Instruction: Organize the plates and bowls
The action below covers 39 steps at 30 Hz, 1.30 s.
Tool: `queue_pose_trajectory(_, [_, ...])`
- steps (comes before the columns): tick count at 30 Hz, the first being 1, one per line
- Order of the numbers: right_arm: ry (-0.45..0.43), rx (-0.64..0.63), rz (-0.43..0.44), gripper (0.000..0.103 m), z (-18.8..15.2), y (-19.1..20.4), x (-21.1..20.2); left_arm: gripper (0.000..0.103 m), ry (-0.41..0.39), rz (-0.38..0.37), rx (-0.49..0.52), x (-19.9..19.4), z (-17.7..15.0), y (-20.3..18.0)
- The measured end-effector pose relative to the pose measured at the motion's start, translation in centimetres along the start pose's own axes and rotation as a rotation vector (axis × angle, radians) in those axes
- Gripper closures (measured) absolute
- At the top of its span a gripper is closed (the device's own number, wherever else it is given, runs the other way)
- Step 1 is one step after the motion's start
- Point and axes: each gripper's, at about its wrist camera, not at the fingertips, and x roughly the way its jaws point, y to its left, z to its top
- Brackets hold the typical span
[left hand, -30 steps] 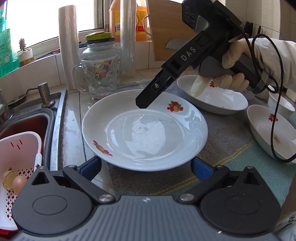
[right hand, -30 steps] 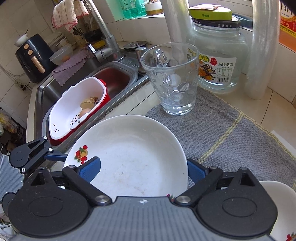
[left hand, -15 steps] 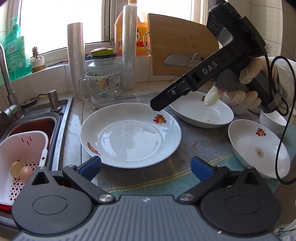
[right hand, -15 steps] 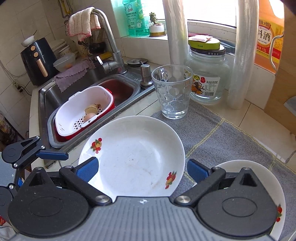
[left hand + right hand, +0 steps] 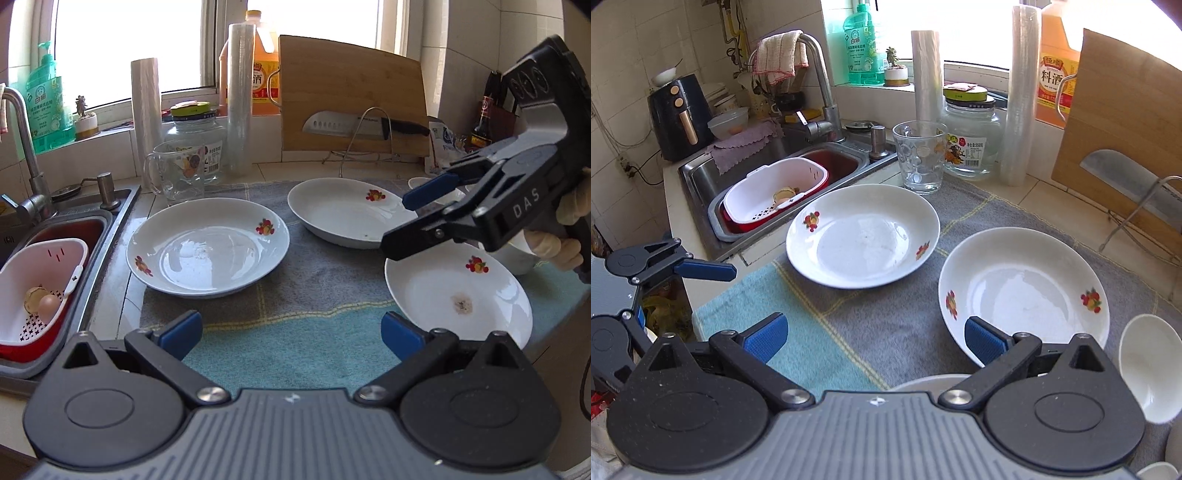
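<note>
The left gripper (image 5: 291, 332) hangs with jaws spread wide, grasping nothing, above a towel (image 5: 295, 306) where 3 fruit-printed plates lie: one (image 5: 207, 254) beside the sink (image 5: 110, 221), another (image 5: 347, 212) behind, a stained third (image 5: 458, 295) nearest. At right, the right gripper (image 5: 402, 221), marked "DAS", hovers released over that third plate.

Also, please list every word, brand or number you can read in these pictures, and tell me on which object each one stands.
"DAS": on the side of the right hand-held gripper.
"料酒": on the orange bottle by the window.
"950克": on the glass jar label; the other print there is too small.
"白猫": on the green detergent bottle, rather blurred; the smaller lines are unreadable.
Dark bottle label: too blurred to read.
</note>
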Motion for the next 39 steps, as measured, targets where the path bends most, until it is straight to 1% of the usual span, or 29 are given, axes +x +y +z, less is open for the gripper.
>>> queue_pose_trajectory(5, [-0.025, -0.004, -0.056, 0.0, -3.8, 0.5, -3.5, 0.001, 0.021, -0.001, 0.005, -0.5, -0.6, -2.4])
queue_pose_trajectory(7, [-0.033, 0.009, -0.073, 0.0, -5.5, 0.5, -4.7, 0.001, 0.03, -0.02, 0.002, -0.4, -0.7, -3.2])
queue_pose_trajectory(13, [-0.016, 0.075, -0.108, 0.0, -9.8, -0.1, -7.3, 0.001, 0.061, -0.061, 0.0, 0.4, -0.7, -5.4])
queue_pose_trajectory(19, [0.003, 0.092, -0.137, 0.0, -13.8, -0.4, -8.6, 0.001, 0.045, -0.062, 0.001, 0.6, 0.0, -7.0])
queue_pose_trajectory(23, [0.022, 0.083, -0.171, 0.0, -15.7, -0.9, -7.7, 0.001, 0.039, -0.043, 0.01, 0.8, 0.7, -7.5])
queue_pose_trajectory(26, [0.033, 0.077, -0.174, 0.0, -16.3, -1.3, -6.7, 0.001, 0.032, -0.016, 0.015, 0.7, 1.1, -7.8])
queue_pose_trajectory(30, [0.03, 0.072, -0.182, 0.0, -16.7, -2.0, -5.3, 0.001, 0.045, -0.002, 0.049, 0.9, 1.7, -8.3])
queue_pose_trajectory(34, [0.018, 0.052, -0.18, 0.0, -16.6, -2.4, -4.5, 0.001, 0.066, -0.004, 0.074, 1.6, 2.3, -8.7])
queue_pose_trajectory(36, [0.014, 0.02, -0.19, 0.0, -16.6, -2.2, -4.1, 0.001, 0.079, -0.009, 0.088, 2.3, 2.6, -8.8])
queue_pose_trajectory(39, [-0.011, -0.003, -0.176, 0.0, -16.8, -2.2, -4.0, 0.001, 0.091, -0.014, 0.114, 3.5, 3.0, -9.0])
